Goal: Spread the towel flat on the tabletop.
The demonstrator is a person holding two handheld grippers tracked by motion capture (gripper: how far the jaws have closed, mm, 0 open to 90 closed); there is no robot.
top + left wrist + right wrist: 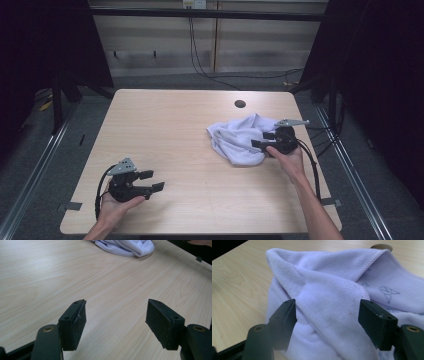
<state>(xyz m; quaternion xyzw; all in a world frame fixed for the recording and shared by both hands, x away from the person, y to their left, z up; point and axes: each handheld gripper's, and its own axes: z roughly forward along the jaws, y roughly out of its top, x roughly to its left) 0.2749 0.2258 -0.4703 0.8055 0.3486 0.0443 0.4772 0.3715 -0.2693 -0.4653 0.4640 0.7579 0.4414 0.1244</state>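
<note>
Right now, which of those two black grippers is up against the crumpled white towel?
The right gripper, held at the table's right side. Its open jaws reach over the towel, while the left gripper sits apart, over bare wood near the front left edge.

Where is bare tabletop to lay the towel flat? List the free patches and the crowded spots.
Free: the wide stretch of table between the towel and the left tongs, and the far strip left of the round hole. Crowded: the right side, where the open right tongs meet the crumpled towel.
</note>
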